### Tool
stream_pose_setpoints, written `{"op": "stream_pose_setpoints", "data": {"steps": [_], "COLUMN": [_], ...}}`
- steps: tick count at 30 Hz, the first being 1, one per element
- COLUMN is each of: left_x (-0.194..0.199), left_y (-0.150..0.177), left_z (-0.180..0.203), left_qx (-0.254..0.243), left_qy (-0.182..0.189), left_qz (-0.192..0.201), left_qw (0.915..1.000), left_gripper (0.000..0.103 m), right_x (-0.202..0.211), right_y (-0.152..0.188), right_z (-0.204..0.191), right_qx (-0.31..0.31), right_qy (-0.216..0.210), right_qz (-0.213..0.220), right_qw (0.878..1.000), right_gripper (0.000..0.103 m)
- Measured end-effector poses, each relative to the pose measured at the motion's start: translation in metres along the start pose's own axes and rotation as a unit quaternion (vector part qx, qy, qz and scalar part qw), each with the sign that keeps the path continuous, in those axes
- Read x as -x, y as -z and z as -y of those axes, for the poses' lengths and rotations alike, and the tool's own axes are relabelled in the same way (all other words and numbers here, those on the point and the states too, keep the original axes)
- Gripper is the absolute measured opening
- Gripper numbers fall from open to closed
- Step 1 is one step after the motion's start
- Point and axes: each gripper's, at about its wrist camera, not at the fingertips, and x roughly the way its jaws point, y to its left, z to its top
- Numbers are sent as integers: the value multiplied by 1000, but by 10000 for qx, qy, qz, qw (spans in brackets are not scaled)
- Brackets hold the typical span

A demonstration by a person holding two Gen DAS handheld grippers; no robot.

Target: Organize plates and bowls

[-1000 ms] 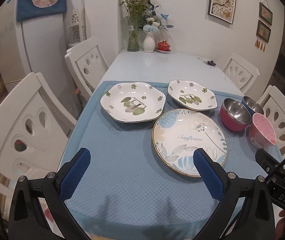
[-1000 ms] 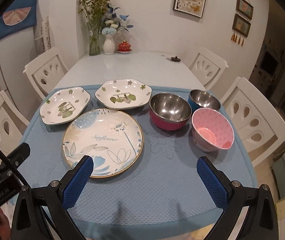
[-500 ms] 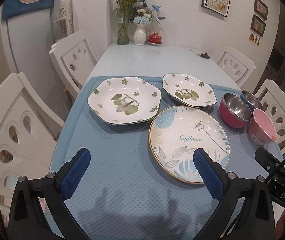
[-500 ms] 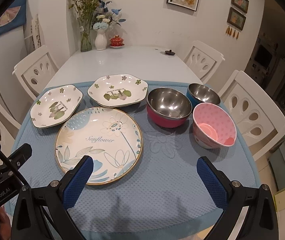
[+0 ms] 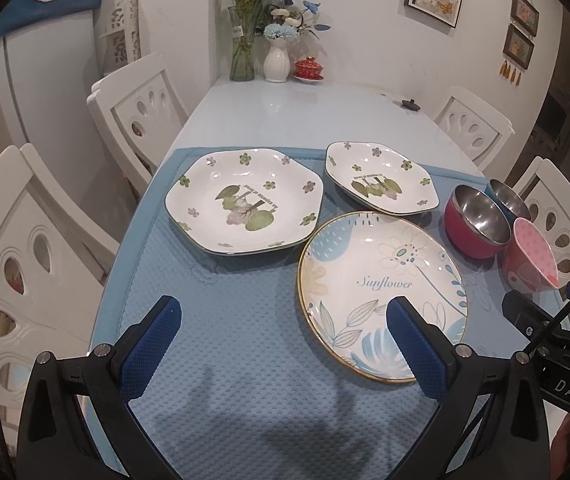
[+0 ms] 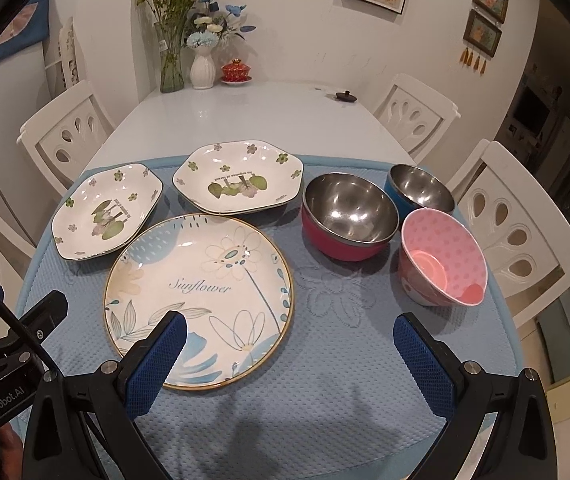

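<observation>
I've got both grippers hovering over the near edge of the blue mat (image 6: 325, 400), and neither one has anything in it. The left gripper (image 5: 283, 344) has its fingers (image 5: 153, 344) spread wide, with bare mat between them and the right-hand pad sitting over the near rim of the round Sunflower plate (image 5: 381, 292). The right gripper (image 6: 289, 364) is just as wide open, its fingers (image 6: 425, 364) apart, the left pad overlapping that same plate's near edge.

Looking out from the right wrist, the Sunflower plate sits flat on the mat, front and left of centre. Behind it are two hexagonal floral plates side by side: the left floral plate (image 6: 107, 210) and the right floral plate (image 6: 239, 182), each lying by itself. To the right, three bowls cluster close together, all upright: the red steel bowl (image 6: 349, 216), the blue steel bowl (image 6: 421, 188) just behind it, and the pink dotted bowl (image 6: 443, 256) nearest me; I can't tell if they touch.

The white tabletop (image 6: 253, 120) runs back to a glass vase of stems (image 6: 171, 52), a white vase (image 6: 203, 66) and a small red lidded cup (image 6: 237, 72). White chairs (image 6: 517, 224) line both sides.
</observation>
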Motion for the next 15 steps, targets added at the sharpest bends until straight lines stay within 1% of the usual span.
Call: {"op": "stream_pose_setpoints", "data": {"steps": [8,15], "left_x": [0,1], "left_y": [2,3], "left_z": [-2,2], "left_qx": [60,-15], "left_qy": [-21,-8], "left_qz": [-46,-43], "left_qw": [10000,10000], "left_gripper": [102,102], "right_x": [-1,-2], "right_y": [2,3], "right_z": [-5,-5], "right_qx": [96,85], "right_qy": [-54,-45], "right_qz": [-41,-102], "right_qw": [9999,9999], "right_gripper": [103,103]}}
